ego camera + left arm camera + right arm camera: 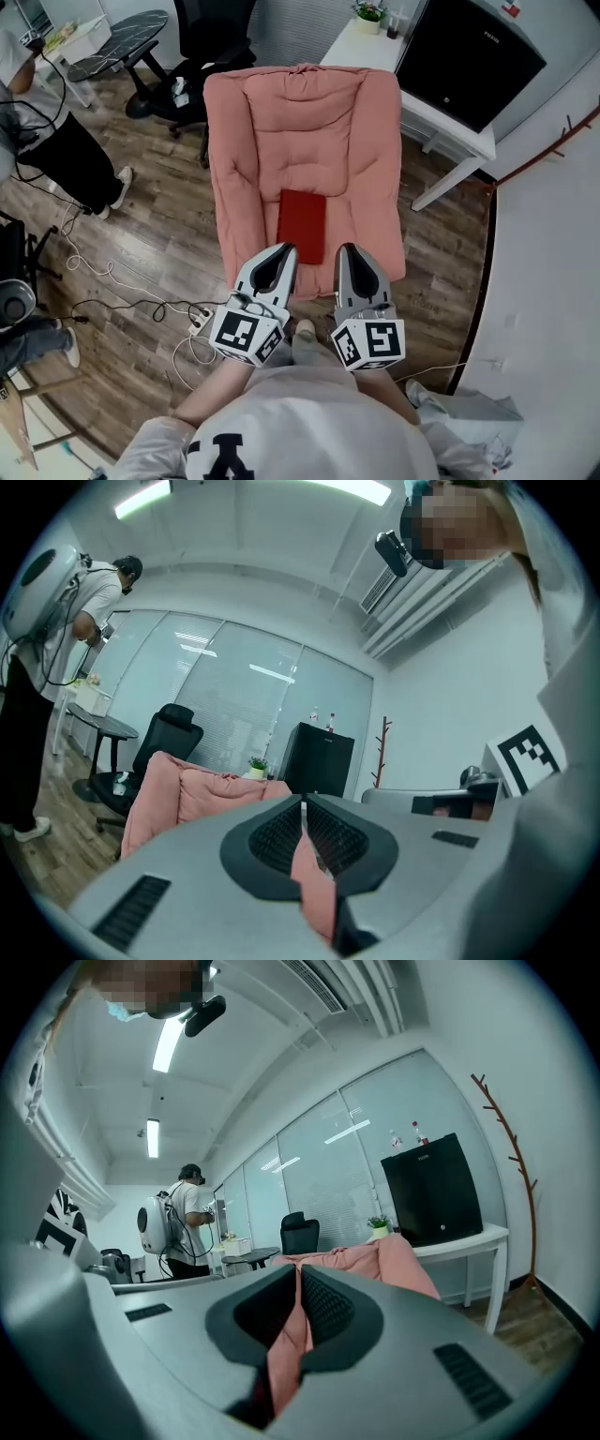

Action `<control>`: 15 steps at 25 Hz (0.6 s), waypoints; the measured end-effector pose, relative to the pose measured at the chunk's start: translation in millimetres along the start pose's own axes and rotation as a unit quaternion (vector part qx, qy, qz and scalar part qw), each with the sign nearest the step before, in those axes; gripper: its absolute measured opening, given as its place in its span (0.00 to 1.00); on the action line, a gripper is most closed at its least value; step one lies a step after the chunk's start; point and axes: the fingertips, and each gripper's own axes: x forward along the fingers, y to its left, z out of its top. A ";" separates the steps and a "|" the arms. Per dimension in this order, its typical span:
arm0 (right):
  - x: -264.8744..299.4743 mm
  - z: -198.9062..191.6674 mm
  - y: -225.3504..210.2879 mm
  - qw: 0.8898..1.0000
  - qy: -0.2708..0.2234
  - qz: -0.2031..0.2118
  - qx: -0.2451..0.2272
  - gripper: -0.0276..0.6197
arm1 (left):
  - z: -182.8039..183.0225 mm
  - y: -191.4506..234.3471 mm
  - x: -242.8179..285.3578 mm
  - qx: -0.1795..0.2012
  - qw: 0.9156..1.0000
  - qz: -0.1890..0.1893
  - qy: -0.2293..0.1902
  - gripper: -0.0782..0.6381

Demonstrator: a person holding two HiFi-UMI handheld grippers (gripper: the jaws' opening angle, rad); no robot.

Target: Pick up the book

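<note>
Black ribbed pads [277,836] of the left gripper [302,806] are pressed together with nothing between them. The pink in the slit is only the chair [187,794] beyond. The right gripper [298,1277] is the same: closed, empty, pink showing past the tips. In the head view the two grippers sit side by side over the chair's front edge, pointing along the seat.

The book [301,225], red and flat, lies in the middle of the seat. Its near end is in the gap between the two tips and, as far as I can tell, touches neither. Neither gripper view shows it.

I judge the task barely begun. The grippers are at the book, but nothing is gripped and it is not yet lifted. What is left is to open a pair of jaws, get them onto an edge, close and raise. The soft cushion should give enough for a jaw to press in beside that edge.

Room to move looks good. The seat is bare around the book, and the padded side rolls are well apart from it. The desk [361,42] with its black box [469,52] stands to the right, clear of the seat. Cables [122,300] trail on the floor [150,234] to the left. An office chair [211,33] and a person [66,150] are well away.
</note>
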 end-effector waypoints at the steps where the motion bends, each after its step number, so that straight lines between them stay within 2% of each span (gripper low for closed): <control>1: 2.6 -3.5 -2.9 1.000 0.004 -0.001 0.002 0.10 | -3.9 2.7 2.2 0.000 1.000 0.004 0.003 0.12; 6: 16.5 -23.5 -13.2 1.000 0.027 0.003 0.006 0.10 | -24.2 16.2 10.1 -0.004 1.000 0.018 0.023 0.13; 9: 27.4 -39.7 -21.6 0.999 0.044 0.007 0.006 0.10 | -38.0 23.3 20.9 -0.010 0.999 0.016 0.031 0.28; 12: 34.8 -61.3 -31.0 0.998 0.064 0.007 0.009 0.11 | -55.6 33.0 27.7 -0.011 0.999 0.028 0.045 0.30; 14: 39.3 -79.1 -36.2 0.997 0.081 0.009 0.012 0.21 | -67.2 40.7 31.0 -0.016 0.998 0.036 0.053 0.31; 15: 41.4 -87.8 -39.4 0.996 0.089 0.007 0.014 0.23 | -73.4 44.5 32.8 -0.019 0.997 0.039 0.057 0.31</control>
